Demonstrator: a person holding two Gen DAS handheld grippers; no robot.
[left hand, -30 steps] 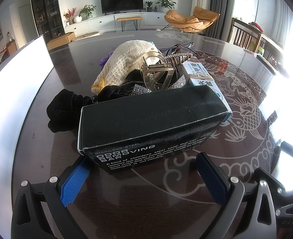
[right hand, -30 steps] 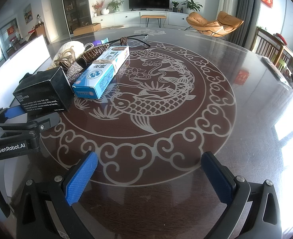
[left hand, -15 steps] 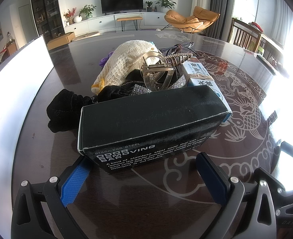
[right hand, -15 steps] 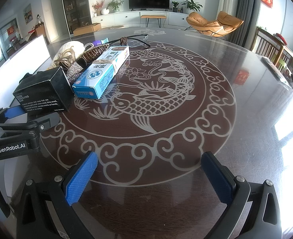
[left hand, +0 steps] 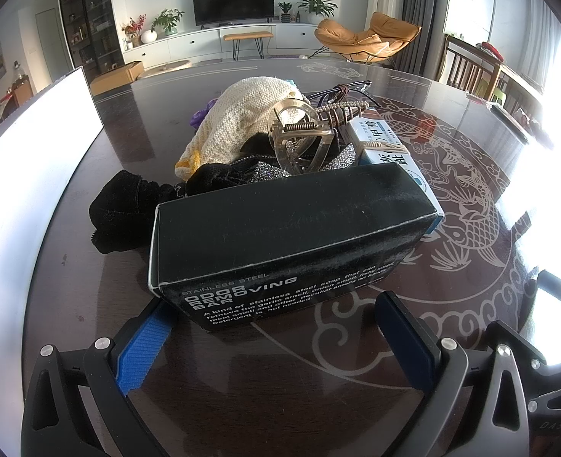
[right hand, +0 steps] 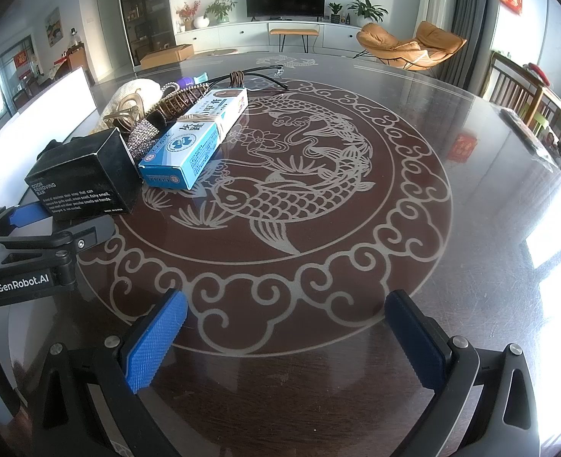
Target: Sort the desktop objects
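A black box (left hand: 280,228) printed "odor removing bar" lies on the dark round table, right in front of my left gripper (left hand: 273,327). That gripper is open, its blue pads flanking the box's near end without gripping it. Behind the box lie a black cloth (left hand: 124,213), a cream knitted item (left hand: 242,122), a clear hair claw (left hand: 299,137) and a blue-white carton (left hand: 387,144). In the right wrist view the same box (right hand: 86,175) and carton (right hand: 200,141) sit at the left. My right gripper (right hand: 284,339) is open over bare table.
A white panel (left hand: 32,152) stands along the table's left edge. Cables and a brown comb-like clip (right hand: 181,95) lie behind the carton. The fish pattern (right hand: 288,175) marks the table's middle. Chairs stand beyond the far right edge.
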